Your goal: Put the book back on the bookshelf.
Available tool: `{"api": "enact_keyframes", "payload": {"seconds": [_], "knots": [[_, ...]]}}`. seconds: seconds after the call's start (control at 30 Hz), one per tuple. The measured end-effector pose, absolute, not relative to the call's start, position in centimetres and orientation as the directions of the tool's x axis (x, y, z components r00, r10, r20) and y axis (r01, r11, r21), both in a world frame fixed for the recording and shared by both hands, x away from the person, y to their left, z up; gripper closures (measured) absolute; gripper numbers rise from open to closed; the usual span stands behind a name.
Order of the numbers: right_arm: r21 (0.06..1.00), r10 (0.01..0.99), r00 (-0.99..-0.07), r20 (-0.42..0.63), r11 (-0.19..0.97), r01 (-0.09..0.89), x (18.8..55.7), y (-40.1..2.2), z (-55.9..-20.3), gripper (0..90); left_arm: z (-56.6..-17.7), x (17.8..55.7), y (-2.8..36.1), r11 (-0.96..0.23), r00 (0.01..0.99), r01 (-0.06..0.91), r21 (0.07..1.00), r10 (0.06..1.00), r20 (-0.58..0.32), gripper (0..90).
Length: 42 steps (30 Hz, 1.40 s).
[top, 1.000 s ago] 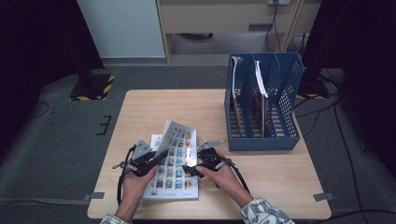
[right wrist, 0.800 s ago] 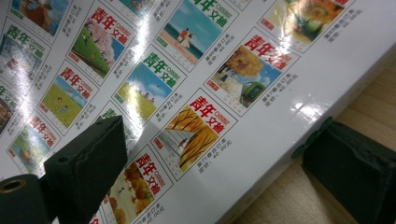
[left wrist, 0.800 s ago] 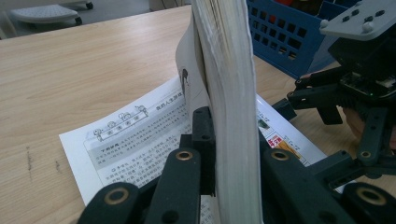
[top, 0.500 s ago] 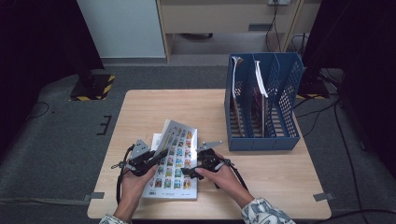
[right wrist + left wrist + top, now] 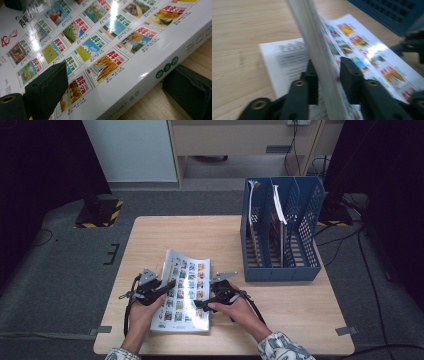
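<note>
A thick white book with rows of small colour pictures on its cover lies on the wooden table near the front edge. Its upper pages are raised in a curve at the left side. My left gripper straddles that raised edge. Its jaws have just been opening, and in the left gripper view the pages stand between them with a gap on one side. My right gripper is at the book's spine, jaws wide: in the right gripper view one is over the cover, the other on the table beside the spine.
A blue mesh file rack with several slots holding papers stands at the table's right rear. The person's hands and patterned sleeves come in at the front edge. Dark floor, cables and cabinets surround the table.
My left gripper has sunk a little with the raised pages, which now curve lower over the book, and its jaws have parted. The right gripper has stayed put.
</note>
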State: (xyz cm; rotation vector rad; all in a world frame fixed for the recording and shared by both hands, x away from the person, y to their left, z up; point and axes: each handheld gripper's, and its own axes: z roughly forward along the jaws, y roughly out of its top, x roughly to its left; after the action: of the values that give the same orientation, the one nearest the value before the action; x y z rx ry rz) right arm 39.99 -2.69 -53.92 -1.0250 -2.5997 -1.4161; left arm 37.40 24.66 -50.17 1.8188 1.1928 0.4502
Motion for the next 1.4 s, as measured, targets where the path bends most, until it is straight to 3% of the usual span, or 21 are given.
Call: {"api": "enact_keyframes", "payload": {"seconds": [0.07,0.13,0.2,0.33,0.73,1.0,1.4], "knots": [[0.748,0.539,-0.787,0.300,0.379,0.545,40.0,-2.7,-53.9,6.5,-50.3,37.5,25.3,-0.149,0.435,0.553,0.820,0.891,-0.131,62.3],[0.747,0.539,-0.785,0.304,0.377,0.547,40.0,-2.7,-53.9,6.6,-50.1,37.6,26.1,-0.125,0.399,0.543,0.830,0.909,-0.124,47.1],[0.747,0.538,-0.787,0.303,0.378,0.546,40.0,-2.7,-53.9,6.6,-49.8,37.4,26.8,-0.089,0.384,0.538,0.838,0.911,-0.150,49.4],[0.747,0.536,-0.788,0.303,0.380,0.545,40.0,-2.7,-53.9,6.8,-50.3,37.4,27.1,-0.129,0.382,0.569,0.812,0.916,-0.122,41.3],[0.746,0.531,-0.788,0.312,0.376,0.549,40.1,-2.8,-53.9,5.6,-52.0,38.0,25.8,-0.209,0.424,0.647,0.733,0.898,-0.118,33.2],[0.742,0.517,-0.786,0.338,0.367,0.561,40.6,-2.4,-54.0,3.5,-52.8,38.0,26.4,-0.149,0.430,0.646,0.748,0.882,-0.195,32.0],[0.739,0.463,-0.786,0.410,0.337,0.584,42.0,0.0,-54.2,7.7,-52.9,38.0,26.4,-0.133,0.413,0.655,0.744,0.887,-0.205,31.5]]}}
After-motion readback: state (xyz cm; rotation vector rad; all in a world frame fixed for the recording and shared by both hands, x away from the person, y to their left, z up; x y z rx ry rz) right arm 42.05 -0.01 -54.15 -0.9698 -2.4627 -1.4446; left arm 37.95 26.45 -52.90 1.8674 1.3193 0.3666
